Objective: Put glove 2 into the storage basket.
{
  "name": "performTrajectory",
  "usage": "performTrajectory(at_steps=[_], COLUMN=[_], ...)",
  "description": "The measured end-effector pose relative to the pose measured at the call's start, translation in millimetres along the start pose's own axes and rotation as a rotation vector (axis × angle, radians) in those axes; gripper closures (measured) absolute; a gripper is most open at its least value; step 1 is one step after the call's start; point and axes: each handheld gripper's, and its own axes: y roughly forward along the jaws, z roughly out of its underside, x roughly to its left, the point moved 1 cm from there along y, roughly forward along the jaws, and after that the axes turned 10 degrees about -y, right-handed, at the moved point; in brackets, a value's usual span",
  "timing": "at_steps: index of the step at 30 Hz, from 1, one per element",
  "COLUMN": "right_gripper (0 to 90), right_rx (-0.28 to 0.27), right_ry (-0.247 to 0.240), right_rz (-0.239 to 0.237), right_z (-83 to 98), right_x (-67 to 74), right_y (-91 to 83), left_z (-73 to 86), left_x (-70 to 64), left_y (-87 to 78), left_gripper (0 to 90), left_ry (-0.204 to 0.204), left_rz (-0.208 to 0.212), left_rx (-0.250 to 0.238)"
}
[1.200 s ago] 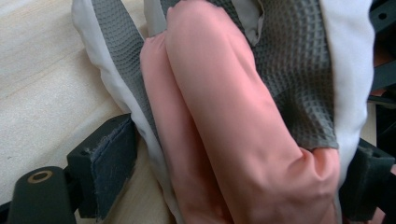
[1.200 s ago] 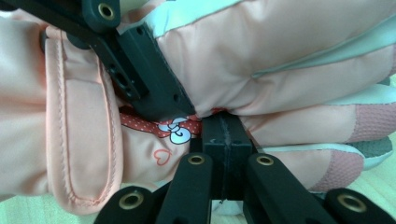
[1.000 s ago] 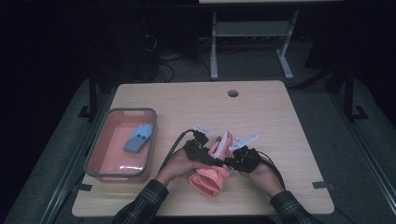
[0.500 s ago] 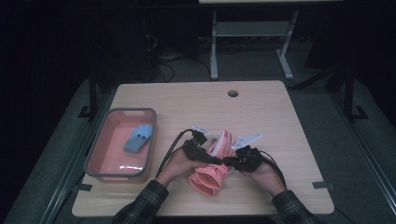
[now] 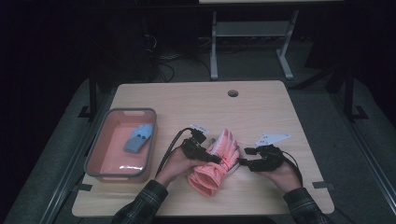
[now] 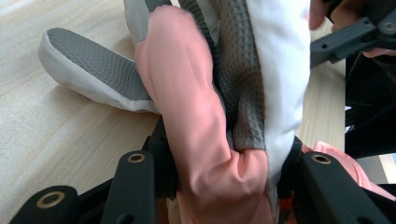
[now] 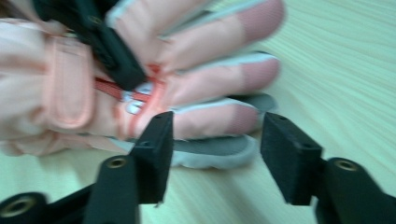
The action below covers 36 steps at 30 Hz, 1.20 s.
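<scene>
A pair of pink winter gloves [image 5: 215, 163] with grey palms lies at the middle front of the wooden table [image 5: 196, 102]. My left gripper [image 5: 212, 156] has just been closing and now pinches a pink and grey fold of glove [image 6: 196, 107] between its jaws [image 6: 224, 158]. My right gripper [image 5: 243, 162] sits just right of the gloves. Its jaws [image 7: 217, 149] have just been opening and stand open, close to the glove fingers [image 7: 196, 46] with nothing gripped. One black jaw of the left gripper [image 7: 112, 51] lies across the glove in the right gripper view.
A pink tray [image 5: 93, 154] with a grey rim stands at the table's left and holds a blue object [image 5: 138, 138]. A cable hole [image 5: 232, 93] sits near the far edge. A metal stand [image 5: 247, 32] is on the floor behind the table.
My right gripper has let go of the glove, opened and drawn away to the right. My left gripper has closed on the glove and stayed in place.
</scene>
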Motion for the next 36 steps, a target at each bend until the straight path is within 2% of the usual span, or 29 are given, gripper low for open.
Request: performTrajectory(at_steps=[5, 6, 9, 11, 15, 18, 21, 22, 28, 36], right_gripper=[31.4, 30.5, 26.9, 24.5, 21.5, 20.7, 18.3, 17.1, 16.2, 14.1], right_rx=[-0.002, 0.004, 0.019, 0.043, 0.087, 0.096, 0.114, 0.116, 0.073, 0.078], right_ry=[0.037, 0.034, 0.065, 0.057, 0.052, 0.051, 0.031, 0.02, 0.062, 0.056], right_rz=[0.045, 0.053, 0.071, 0.093, 0.171, 0.195, 0.233, 0.237, 0.222, 0.211], right_z=[10.5, 12.4, 18.7, 22.7, 26.0, 27.3, 29.1, 30.2, 34.5, 34.2], right_x=[-9.9, -11.8, -15.0, -18.0, -19.5, -20.3, -19.8, -20.1, -21.4, -20.5], right_y=[-0.4, 0.1, 4.5, 8.5, 16.3, 20.2, 25.0, 26.6, 28.2, 28.8], left_z=[-1.1, -1.4, -2.5, -3.1, -4.3, -5.4, -6.1, -6.1, -7.3, -9.3], left_x=[-3.2, -3.8, -7.3, -10.3, -14.9, -16.2, -17.4, -18.2, -22.8, -28.0], left_y=[-7.2, -9.4, -15.9, -20.3, -29.1, -36.0, -43.1, -45.4, -59.8, -80.1], left_gripper=[56.3, 56.3, 56.5, 56.6, 56.7, 56.6, 56.6, 56.6, 56.5, 56.3], left_ry=[0.012, 0.018, 0.035, 0.048, 0.065, 0.069, 0.069, 0.069, 0.072, 0.08], left_rz=[-0.005, -0.009, -0.019, -0.033, -0.049, -0.057, -0.069, -0.075, -0.084, -0.106], left_rx=[-0.014, -0.017, -0.03, -0.037, -0.06, -0.073, -0.095, -0.103, -0.131, -0.157])
